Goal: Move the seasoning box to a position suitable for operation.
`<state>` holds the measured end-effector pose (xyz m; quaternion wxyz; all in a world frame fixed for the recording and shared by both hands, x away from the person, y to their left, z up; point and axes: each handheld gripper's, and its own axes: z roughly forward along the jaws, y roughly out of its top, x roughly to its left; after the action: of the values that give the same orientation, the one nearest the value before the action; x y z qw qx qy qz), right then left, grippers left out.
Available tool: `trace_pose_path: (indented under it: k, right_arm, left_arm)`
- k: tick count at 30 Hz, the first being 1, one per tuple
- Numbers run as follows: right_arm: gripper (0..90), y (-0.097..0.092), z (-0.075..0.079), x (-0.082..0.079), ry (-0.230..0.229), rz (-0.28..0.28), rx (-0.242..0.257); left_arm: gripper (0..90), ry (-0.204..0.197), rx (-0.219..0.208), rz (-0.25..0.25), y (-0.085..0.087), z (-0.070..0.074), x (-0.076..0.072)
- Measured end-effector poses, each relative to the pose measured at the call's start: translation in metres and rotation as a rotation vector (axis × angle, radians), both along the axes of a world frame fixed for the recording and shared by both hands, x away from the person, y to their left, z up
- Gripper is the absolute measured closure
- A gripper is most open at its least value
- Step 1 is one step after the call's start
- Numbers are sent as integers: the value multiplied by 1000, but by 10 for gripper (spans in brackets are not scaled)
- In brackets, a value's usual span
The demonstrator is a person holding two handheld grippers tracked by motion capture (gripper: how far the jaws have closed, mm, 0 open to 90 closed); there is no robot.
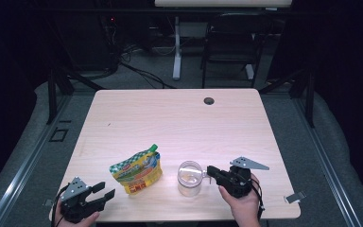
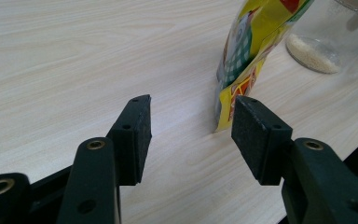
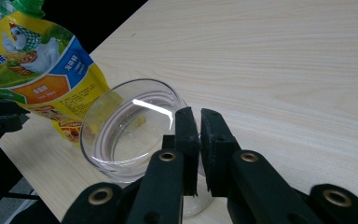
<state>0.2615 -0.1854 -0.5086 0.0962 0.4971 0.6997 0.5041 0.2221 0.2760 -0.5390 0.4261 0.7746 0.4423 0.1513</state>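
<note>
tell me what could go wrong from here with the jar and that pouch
The right gripper pinches just the thin rim of the open glass jar, so the jar could slip or tip if lifted, spilling the grains in its bottom. The yellow pouch stands close beside the jar, so a nudge might topple it. The left gripper is open near the pouch's bottom corner; closing there could crumple it rather than hold it firmly.

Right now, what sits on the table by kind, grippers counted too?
Yellow spouted pouch: 1
Clear glass jar: 1
Handheld grippers: 2, the left gripper and the right gripper
Metal clip at the table's right edge: 1
Total: 5
</note>
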Motion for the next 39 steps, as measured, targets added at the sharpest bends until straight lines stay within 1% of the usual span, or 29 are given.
trace_pose_path:
  k: [4,7,9,10,12,14,31,33,39]
  right_arm:
    - [859,0,0,0,5,-3,11]
    - [860,0,0,0,1,-2,-4]
    - [860,-1,-1,0,8,-6,21]
    - [860,-2,-2,1,11,-6,24]
    - [860,-3,-3,2,20,-4,45]
    - [860,-3,-3,2,23,-3,50]
    - [860,-5,-4,2,32,-2,60]
    - [861,-5,-4,3,34,0,68]
    - [863,-5,-4,3,35,-2,66]
  left_arm:
    - [477,1,2,0,0,0,0]
    - [477,0,2,0,0,0,0]
    - [477,1,5,-2,0,0,0]
    - [477,1,5,-2,0,0,0]
    - [477,3,5,0,-1,0,0]
    - [477,3,5,-1,-1,0,0]
    - [477,1,8,0,-1,-1,1]
    - [477,1,8,-1,-1,0,1]
    - [477,1,8,-2,-1,0,1]
